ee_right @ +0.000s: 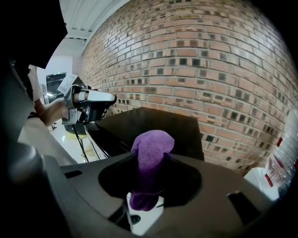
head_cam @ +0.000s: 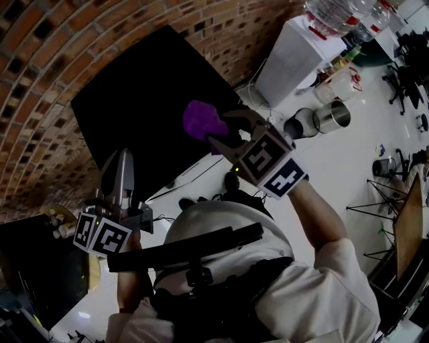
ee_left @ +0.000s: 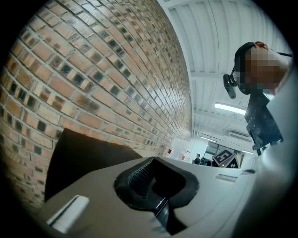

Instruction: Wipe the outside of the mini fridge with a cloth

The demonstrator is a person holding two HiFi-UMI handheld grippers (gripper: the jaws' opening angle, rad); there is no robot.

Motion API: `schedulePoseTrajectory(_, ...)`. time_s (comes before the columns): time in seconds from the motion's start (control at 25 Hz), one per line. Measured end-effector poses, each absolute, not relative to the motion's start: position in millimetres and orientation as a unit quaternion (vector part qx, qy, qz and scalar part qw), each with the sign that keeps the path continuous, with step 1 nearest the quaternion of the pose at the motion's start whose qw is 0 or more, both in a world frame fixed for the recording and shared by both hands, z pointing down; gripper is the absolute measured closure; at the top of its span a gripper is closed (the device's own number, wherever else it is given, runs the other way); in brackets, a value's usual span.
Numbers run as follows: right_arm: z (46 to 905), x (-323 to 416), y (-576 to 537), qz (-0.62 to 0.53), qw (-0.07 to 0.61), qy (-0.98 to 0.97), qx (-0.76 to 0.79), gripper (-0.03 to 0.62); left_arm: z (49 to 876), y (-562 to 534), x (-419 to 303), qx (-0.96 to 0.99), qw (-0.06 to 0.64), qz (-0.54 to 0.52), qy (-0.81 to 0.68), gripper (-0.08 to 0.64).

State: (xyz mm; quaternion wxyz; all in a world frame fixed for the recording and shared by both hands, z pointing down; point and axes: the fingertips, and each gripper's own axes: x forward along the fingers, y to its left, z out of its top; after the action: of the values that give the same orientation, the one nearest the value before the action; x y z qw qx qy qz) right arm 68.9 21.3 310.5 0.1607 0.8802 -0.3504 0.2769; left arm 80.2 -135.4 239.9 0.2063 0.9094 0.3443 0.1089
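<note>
A brick wall stands in front of me — glossy white floor below, a white cabinet beside the bricks, a strip light glowing overhead.

No word, brand name or number could be read in any view. The only printed marks were black-and-white square patterns on the left marker cube and the right marker cube. These were coded blocks with no letters or digits. The right cube's pattern also showed small and distant in the left gripper view. The water bottles at the top of the head view wore red labels, but the print on them was too small and blurred to read. A small red sign hung on the far white wall in the left gripper view, also illegible.
</note>
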Motion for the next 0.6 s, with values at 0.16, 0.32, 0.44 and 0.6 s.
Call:
schedulePoseTrajectory(0.16, 311, 70, 36, 0.271, 0.177, -0.358, 0.876, 0.454, 239, -109, 81, 0.911, 0.204, 0.108, 0.341, 0.552)
schedulePoseTrajectory(0.32, 308, 69, 47, 0.264, 0.176, -0.379, 0.869, 0.454, 243, -82, 81, 0.912, 0.206, 0.109, 0.337, 0.552)
schedulePoseTrajectory(0.44, 306, 69, 52, 0.257, 0.174, -0.396, 0.864, 0.453, 244, -65, 82, 0.913, 0.208, 0.109, 0.334, 0.552)
schedulePoseTrajectory(0.6, 304, 72, 61, 0.254, 0.162, -0.4, 0.865, 0.448, 250, -47, 85, 0.91, 0.211, 0.12, 0.337, 0.552)
